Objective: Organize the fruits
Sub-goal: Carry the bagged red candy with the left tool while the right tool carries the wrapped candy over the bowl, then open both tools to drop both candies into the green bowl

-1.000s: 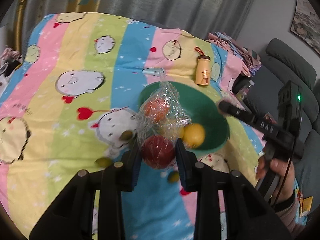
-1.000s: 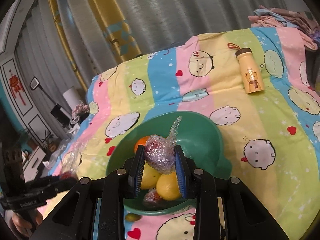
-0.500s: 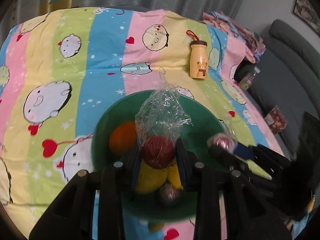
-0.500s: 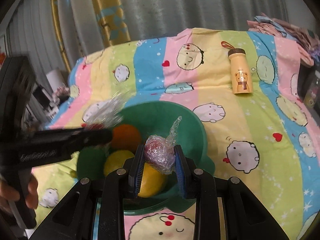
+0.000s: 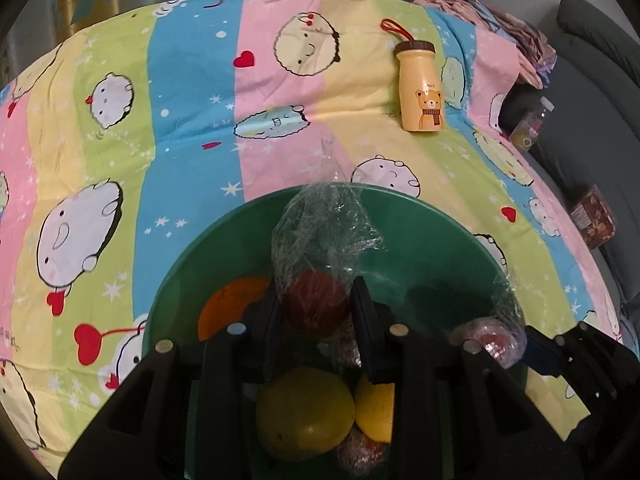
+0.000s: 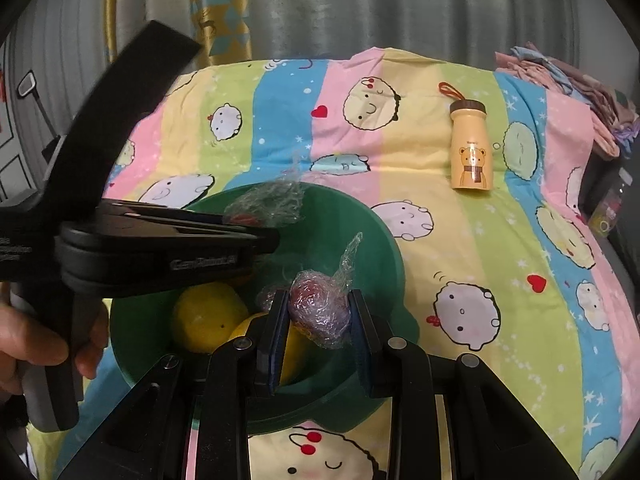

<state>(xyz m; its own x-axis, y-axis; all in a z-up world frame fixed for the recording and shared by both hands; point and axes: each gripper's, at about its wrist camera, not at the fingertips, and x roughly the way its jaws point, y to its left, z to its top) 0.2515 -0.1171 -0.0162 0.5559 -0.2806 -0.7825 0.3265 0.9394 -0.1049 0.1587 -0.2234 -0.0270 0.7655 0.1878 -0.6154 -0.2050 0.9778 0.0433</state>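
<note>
A green bowl (image 5: 240, 220) (image 6: 386, 248) on the striped bedspread holds an orange (image 5: 228, 304), two yellow fruits (image 5: 304, 412) (image 6: 208, 316) and a wrapped red one. My left gripper (image 5: 318, 312) is shut on a red fruit in clear plastic wrap (image 5: 314, 306), hanging over the bowl's middle. My right gripper (image 6: 318, 312) is shut on a smaller plastic-wrapped red fruit (image 6: 320, 308) above the bowl's near right side. Each gripper shows in the other's view: the left gripper (image 6: 256, 228) at the left, the right gripper (image 5: 528, 348) at the lower right.
A yellow bear-print bottle (image 5: 422, 88) (image 6: 472, 148) lies on the bedspread beyond the bowl. A grey sofa (image 5: 592, 100) with small items stands to the right, and folded clothes (image 5: 500, 16) sit at the far right corner. A hand (image 6: 36, 352) grips the left handle.
The left gripper has carried its wrapped red fruit from the bedspread beside the bowl to above the bowl. The right gripper has kept its place over the bowl, rolling slightly.
</note>
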